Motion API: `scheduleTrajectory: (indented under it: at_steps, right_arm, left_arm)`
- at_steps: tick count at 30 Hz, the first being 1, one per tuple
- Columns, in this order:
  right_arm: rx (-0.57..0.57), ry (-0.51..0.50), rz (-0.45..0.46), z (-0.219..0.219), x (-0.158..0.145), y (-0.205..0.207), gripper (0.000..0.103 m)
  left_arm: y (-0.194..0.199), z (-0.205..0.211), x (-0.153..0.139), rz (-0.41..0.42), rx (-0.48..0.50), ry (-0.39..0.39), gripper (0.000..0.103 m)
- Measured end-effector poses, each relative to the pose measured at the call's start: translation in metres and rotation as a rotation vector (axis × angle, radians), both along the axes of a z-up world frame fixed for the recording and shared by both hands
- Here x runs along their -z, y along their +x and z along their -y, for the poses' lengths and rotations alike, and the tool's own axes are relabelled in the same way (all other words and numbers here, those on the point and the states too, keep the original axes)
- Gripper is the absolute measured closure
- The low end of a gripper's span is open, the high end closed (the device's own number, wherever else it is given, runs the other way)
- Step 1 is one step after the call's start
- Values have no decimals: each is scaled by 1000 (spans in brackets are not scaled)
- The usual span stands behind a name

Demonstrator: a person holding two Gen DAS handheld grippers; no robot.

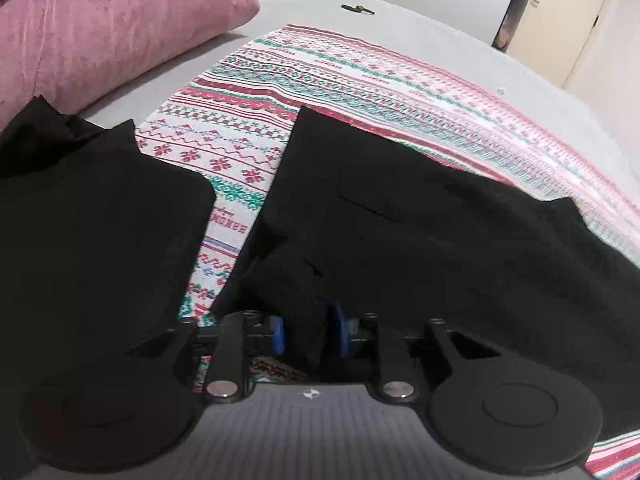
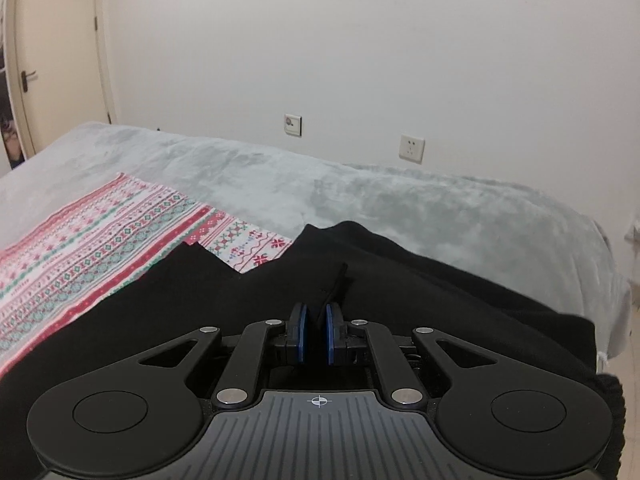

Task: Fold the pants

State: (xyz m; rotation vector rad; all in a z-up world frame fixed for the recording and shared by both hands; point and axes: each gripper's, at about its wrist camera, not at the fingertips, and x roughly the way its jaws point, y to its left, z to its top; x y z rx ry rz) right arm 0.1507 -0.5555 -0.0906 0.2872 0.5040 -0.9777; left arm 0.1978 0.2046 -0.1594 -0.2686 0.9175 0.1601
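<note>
Nearest us, the left gripper has black fabric bunched between its blue pads; jaws part-spread, so whether it's actually pinched we cannot tell. The right gripper is clenched on a thin fold of the pants. The pants sprawl over the patterned cloth at 12 o'clock. Another black piece lies at 9 o'clock, the pink pillow at 11. We judge the folding early: nothing is neatly stacked yet.

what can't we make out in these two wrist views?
- Left wrist: small dark object on the grey blanket, too small to identify.
- Left wrist: left hand-held gripper pads' contact, hidden by black pants.
- Right wrist: pants' waist, cut off by frame bottom.
</note>
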Motion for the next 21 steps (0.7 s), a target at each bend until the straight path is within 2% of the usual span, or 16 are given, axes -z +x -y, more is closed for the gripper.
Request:
scheduleTrajectory:
  at_steps: [3, 5, 7, 8, 10, 12, 15, 19, 21]
  right_arm:
    - [54, -20, 11, 3, -3, -4, 96]
    - [115, -96, -40, 2, -4, -3, 97]
    - [104, -113, -80, 4, 0, 0, 98]
    - [93, -87, -76, 6, 0, -1, 98]
    - [105, -89, -49, 6, -5, -6, 97]
    - [76, -125, 9, -3, -15, -10, 86]
    - [-115, -152, 20, -33, -23, 1, 85]
    - [-411, -148, -40, -93, -21, 37, 79]
    - [-563, -140, -67, -132, -20, 57, 70]
  left_arm:
    - [0, -3, -1, 1, -12, -21, 55]
    - [1, -3, -2, -3, -7, -30, 48]
    - [1, -2, -5, -9, 14, -47, 20]
    - [-1, -5, -9, -2, 4, -70, 17]
    - [-8, -11, -20, 39, -18, -112, 16]
    - [-14, -19, -32, 94, -22, -147, 16]
    - [-14, -31, -45, 160, -73, -157, 15]
    - [7, -42, -45, 168, -125, -168, 15]
    - [26, -42, -44, 153, -119, -203, 15]
